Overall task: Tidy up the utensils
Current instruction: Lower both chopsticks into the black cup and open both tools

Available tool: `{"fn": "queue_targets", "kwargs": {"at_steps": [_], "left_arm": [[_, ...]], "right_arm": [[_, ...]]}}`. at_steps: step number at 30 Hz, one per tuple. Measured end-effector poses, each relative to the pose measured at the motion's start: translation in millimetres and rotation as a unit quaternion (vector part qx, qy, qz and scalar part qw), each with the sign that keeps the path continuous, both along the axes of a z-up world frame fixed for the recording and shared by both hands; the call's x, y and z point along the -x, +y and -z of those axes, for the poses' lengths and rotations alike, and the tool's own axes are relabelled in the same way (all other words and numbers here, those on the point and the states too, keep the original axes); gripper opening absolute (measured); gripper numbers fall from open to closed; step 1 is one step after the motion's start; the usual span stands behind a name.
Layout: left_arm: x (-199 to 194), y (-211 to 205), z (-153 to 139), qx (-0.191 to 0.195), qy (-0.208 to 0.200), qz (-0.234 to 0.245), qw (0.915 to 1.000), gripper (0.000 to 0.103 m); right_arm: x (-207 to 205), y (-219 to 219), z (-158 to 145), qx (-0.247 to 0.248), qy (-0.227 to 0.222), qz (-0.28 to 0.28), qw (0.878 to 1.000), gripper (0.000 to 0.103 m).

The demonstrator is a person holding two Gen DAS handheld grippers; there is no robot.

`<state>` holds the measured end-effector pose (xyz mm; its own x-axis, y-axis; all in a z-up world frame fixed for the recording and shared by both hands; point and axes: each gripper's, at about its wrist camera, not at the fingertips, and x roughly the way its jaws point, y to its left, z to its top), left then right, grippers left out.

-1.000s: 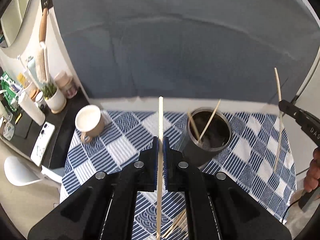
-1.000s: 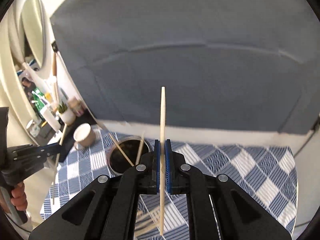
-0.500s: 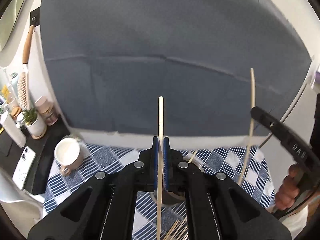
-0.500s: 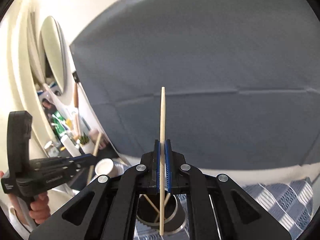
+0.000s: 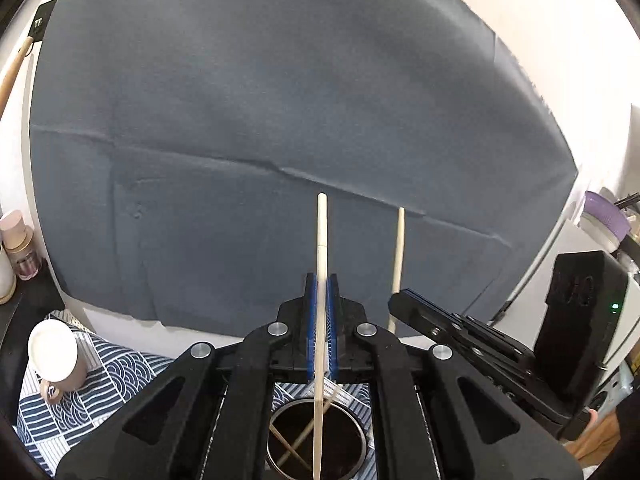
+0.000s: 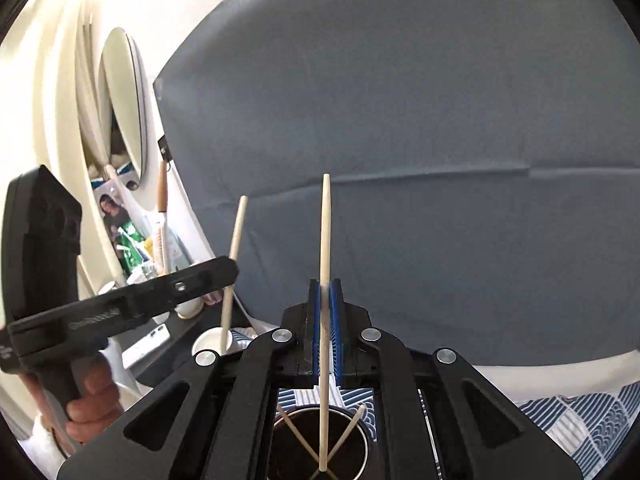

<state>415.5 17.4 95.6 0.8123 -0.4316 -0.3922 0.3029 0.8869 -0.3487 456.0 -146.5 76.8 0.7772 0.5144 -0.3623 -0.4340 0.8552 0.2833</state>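
Observation:
My left gripper point(image 5: 320, 300) is shut on a pale wooden chopstick point(image 5: 321, 256) held upright, its lower tip hanging inside the mouth of a dark metal cup point(image 5: 352, 432). Two chopsticks lean crossed in that cup. In the right wrist view my right gripper point(image 6: 326, 300) is shut on another upright chopstick point(image 6: 324, 240), whose lower end reaches into the same cup point(image 6: 356, 444). Each gripper shows in the other's view: the right gripper point(image 5: 400, 300) with its chopstick point(image 5: 398, 248), and the left gripper point(image 6: 230, 270) with its chopstick point(image 6: 234, 248).
A blue and white patterned cloth point(image 5: 108, 372) covers the table. A beige mug point(image 5: 56, 356) stands at its left. A grey cloth backdrop point(image 5: 280, 120) hangs behind. Bottles and a small plant crowd a dark shelf point(image 6: 152, 344) at the left. A hand point(image 6: 94, 400) grips the left gripper's handle.
Both grippers have come together over the cup, each holding its chopstick. The cup has slid from ahead to right beneath the fingers, and both chopstick tips now hang in its mouth.

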Motion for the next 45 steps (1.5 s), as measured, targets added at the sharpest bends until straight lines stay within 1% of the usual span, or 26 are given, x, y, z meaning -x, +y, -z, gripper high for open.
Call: {"fn": "queue_targets", "kwargs": {"at_steps": [3,4,8,13,15,21,24,26,27,29,30,31,34,37,40,43,44,45], "left_arm": [[-13.1,-3.6,16.0,-0.007,0.001,0.006,1.0,0.005],[-15.7,-6.2,21.0,-0.008,0.003,0.011,0.9999,0.005],[-20.2,-14.1,39.4,-0.009,0.008,0.021,0.9997,0.005],[-17.9,-26.8,63.8,-0.019,0.014,0.035,0.9991,0.005],[-14.6,-28.6,71.4,-0.013,0.016,0.033,0.9992,0.005],[2.1,-34.6,90.1,-0.027,0.038,0.027,0.9986,0.005],[12.4,-34.5,94.8,-0.038,0.049,0.025,0.9978,0.005],[19.3,-35.5,96.5,-0.057,0.06,0.016,0.9964,0.005],[22.8,-28.4,99.6,-0.06,0.062,0.017,0.9961,0.005],[30.2,-29.6,100.4,-0.07,0.065,0.019,0.9952,0.005],[33.7,-29.1,98.5,-0.083,0.067,0.018,0.9942,0.005],[36.6,-29.2,99.1,-0.091,0.068,0.017,0.9934,0.005],[41.9,-29.8,96.1,-0.106,0.078,0.021,0.9911,0.005],[47.1,-29.8,102.0,-0.134,0.099,0.012,0.9861,0.005],[50.0,-25.0,102.9,-0.139,0.115,0.006,0.9835,0.005],[54.5,-17.7,99.0,-0.138,0.119,-0.003,0.9833,0.006],[55.6,-15.2,98.0,-0.136,0.12,-0.003,0.9833,0.008],[58.3,-11.7,94.3,-0.137,0.118,-0.006,0.9835,0.012]], "right_arm": [[-6.3,2.1,10.0,-0.008,0.004,0.002,1.0,0.005],[-6.0,-4.3,15.4,-0.009,0.008,0.004,1.0,0.005],[-11.3,-0.8,31.7,-0.008,0.021,0.009,1.0,0.005],[-10.0,1.4,52.6,0.0,0.042,0.015,0.999,0.005],[-6.8,2.6,59.9,0.003,0.052,0.014,0.999,0.005],[3.3,12.9,76.5,0.03,0.081,-0.002,0.996,0.005],[10.1,11.8,79.2,0.038,0.093,-0.006,0.995,0.005],[13.7,12.6,80.4,0.047,0.105,-0.013,0.993,0.005],[16.1,12.4,81.0,0.054,0.106,-0.015,0.993,0.005],[23.1,17.4,80.3,0.079,0.105,-0.022,0.991,0.005],[26.9,20.2,80.0,0.093,0.104,-0.022,0.99,0.004],[30.5,22.5,79.4,0.107,0.098,-0.012,0.989,0.003],[37.7,20.9,77.7,0.115,0.092,-0.005,0.989,0.003],[45.1,24.6,78.2,0.129,0.095,-0.008,0.987,0.003],[54.8,27.7,74.8,0.142,0.091,-0.01,0.986,0.003],[63.3,27.0,69.8,0.142,0.095,-0.009,0.985,0.004],[65.7,25.4,68.5,0.142,0.096,-0.008,0.985,0.005],[68.5,24.1,66.6,0.144,0.096,-0.005,0.985,0.005]]}}
